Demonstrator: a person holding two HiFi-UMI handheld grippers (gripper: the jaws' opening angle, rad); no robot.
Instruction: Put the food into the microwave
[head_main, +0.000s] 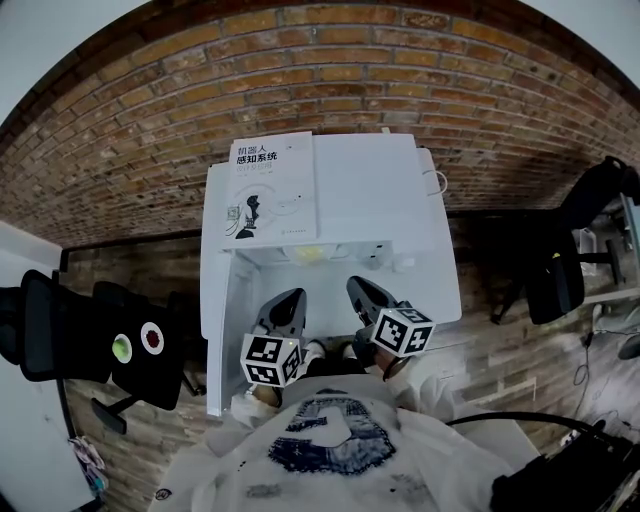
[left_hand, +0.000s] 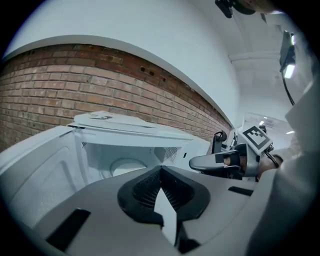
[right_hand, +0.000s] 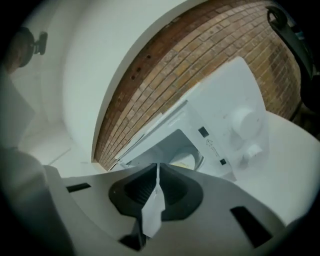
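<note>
A white microwave (head_main: 380, 200) stands on a white table with its door (head_main: 214, 330) swung open to the left. Inside the cavity, yellowish food (head_main: 308, 254) lies on a pale plate; the right gripper view shows the food (right_hand: 182, 161) past the jaws, and the left gripper view shows the plate (left_hand: 126, 166). My left gripper (head_main: 293, 296) and right gripper (head_main: 356, 286) hover side by side just in front of the opening. Both are shut with nothing between the jaws. My left gripper (left_hand: 161, 171) points into the cavity, and my right gripper (right_hand: 157, 167) points at the opening's right side.
A book (head_main: 268, 188) lies on top of the microwave. Two knobs (right_hand: 244, 120) sit on the control panel right of the cavity. A brick wall (head_main: 400, 70) runs behind. Black office chairs (head_main: 60, 325) stand left and right (head_main: 560, 270) of the table.
</note>
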